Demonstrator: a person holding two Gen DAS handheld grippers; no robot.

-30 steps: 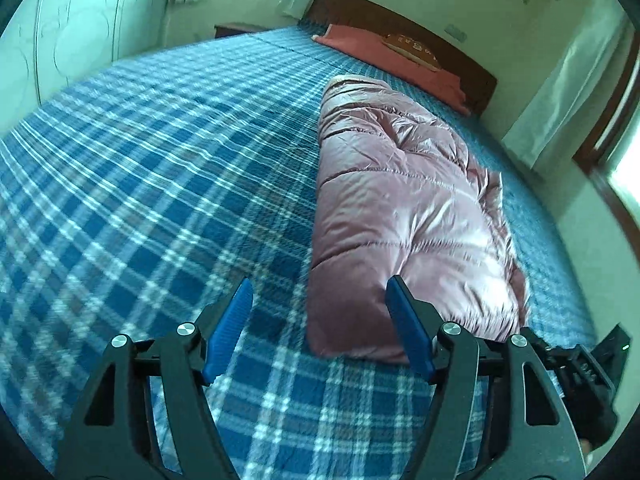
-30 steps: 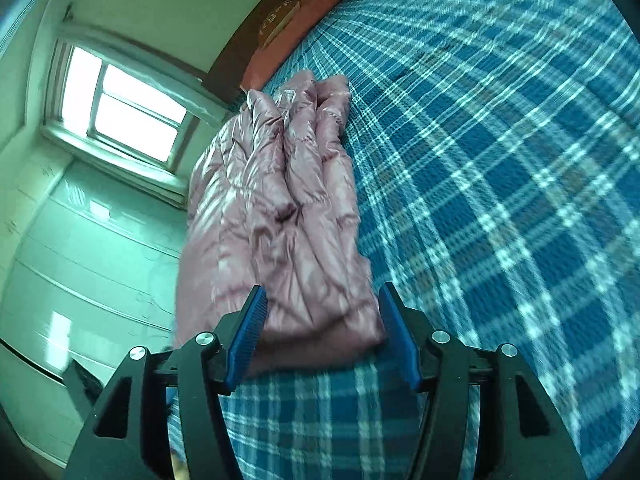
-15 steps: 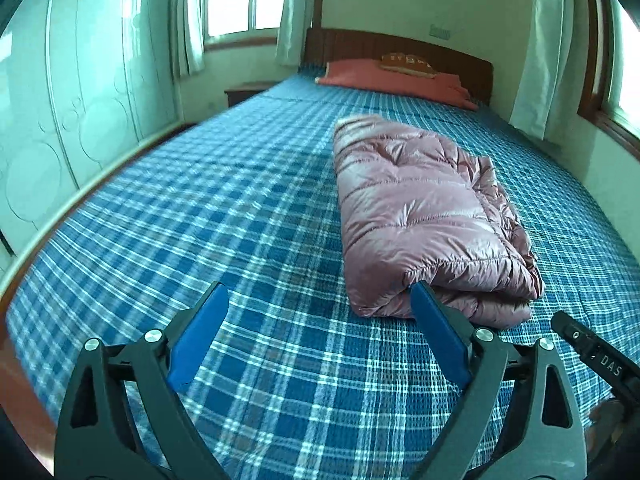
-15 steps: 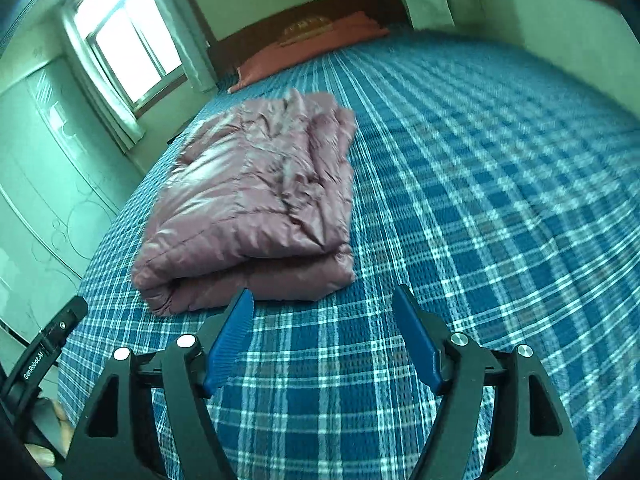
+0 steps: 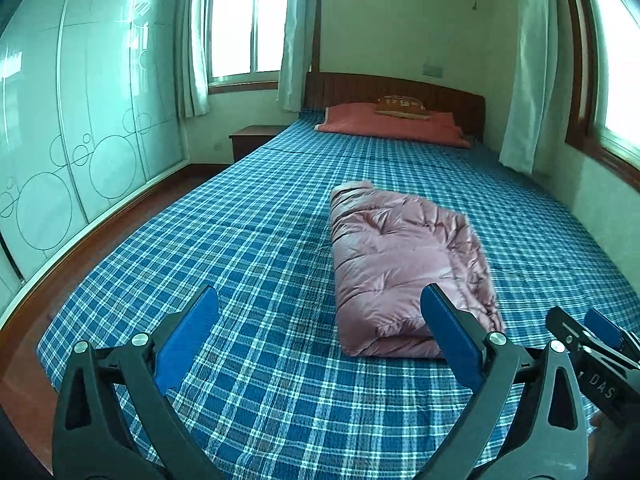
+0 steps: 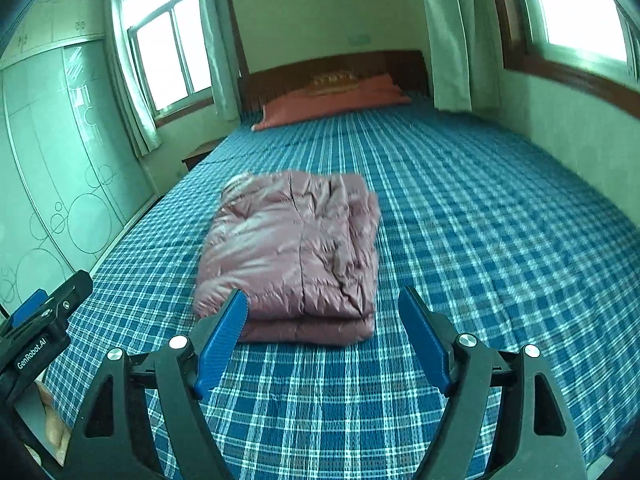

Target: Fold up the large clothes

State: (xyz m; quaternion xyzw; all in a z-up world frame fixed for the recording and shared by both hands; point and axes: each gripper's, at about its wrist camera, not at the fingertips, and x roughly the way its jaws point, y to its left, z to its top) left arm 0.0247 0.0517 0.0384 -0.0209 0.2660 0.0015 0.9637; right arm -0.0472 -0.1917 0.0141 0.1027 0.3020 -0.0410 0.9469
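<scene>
A pink quilted down jacket [image 5: 400, 264] [image 6: 296, 248] lies folded into a thick block on the blue plaid bed [image 5: 248, 240] [image 6: 472, 232]. My left gripper [image 5: 320, 304] hovers above and in front of the jacket, jaws opening wide, nothing between them. My right gripper [image 6: 324, 304] hangs back from the jacket's near edge, jaws also opening, holding nothing. Each wrist view catches the other gripper at its edge: the right one [image 5: 596, 344] at lower right, the left one [image 6: 40, 320] at lower left.
A red pillow [image 5: 392, 124] [image 6: 332, 104] lies at the wooden headboard. A mirrored wardrobe [image 5: 80, 120] lines the left side, with a strip of wooden floor [image 5: 52, 280] beside the bed. A nightstand [image 5: 256, 140] stands at the far left corner. Curtained windows sit behind and right.
Both grippers have lifted up and pulled back from the folded jacket, their jaws spreading wider. The right one had the jacket's edge between its pads before. The jacket now lies free.
</scene>
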